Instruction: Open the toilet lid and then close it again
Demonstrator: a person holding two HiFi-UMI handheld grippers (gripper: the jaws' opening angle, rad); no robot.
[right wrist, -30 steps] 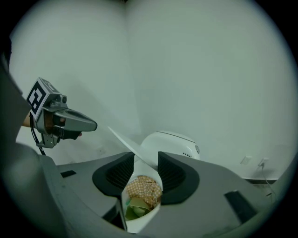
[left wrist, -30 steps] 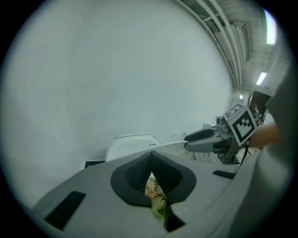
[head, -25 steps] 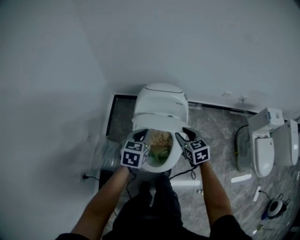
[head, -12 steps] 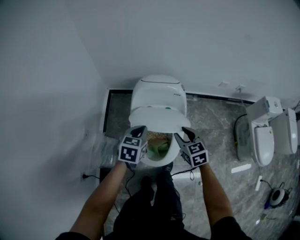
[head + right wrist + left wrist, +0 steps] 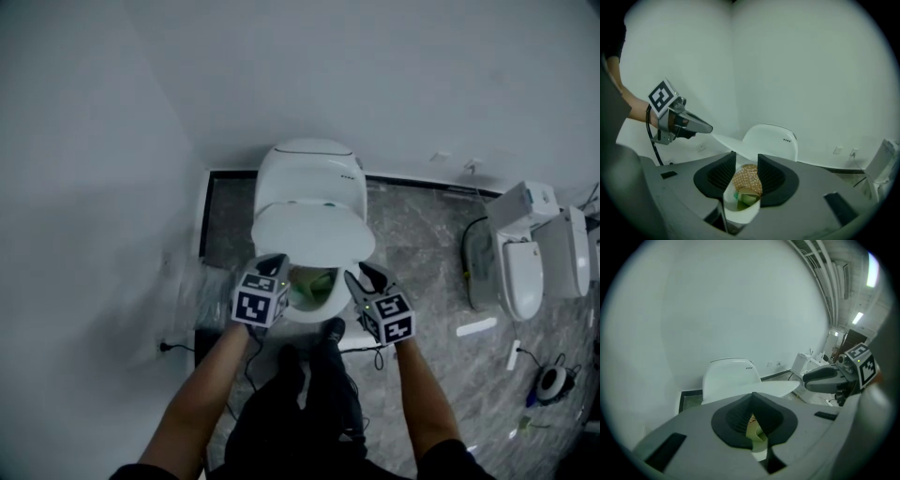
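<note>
A white wall is crowding us at far left, with a socket [image 5: 167,348] low on it and a cable [image 5: 185,350] trailing from it. We are holding the left gripper [image 5: 277,262] with its jaws pressed together and empty. Its tip is at the left edge of the toilet lid [image 5: 314,234], and we cannot tell whether it is touching. The lid is hanging partway down over the bowl [image 5: 307,317], hiding its rear half. Brown patterned paper [image 5: 746,179] and something green are lying inside. We are holding the right gripper [image 5: 364,273] moderately open, gripping nothing, just beside the lid's right edge. Well to the right, a second toilet [image 5: 525,258] is standing on the grey marbled floor [image 5: 422,253].
</note>
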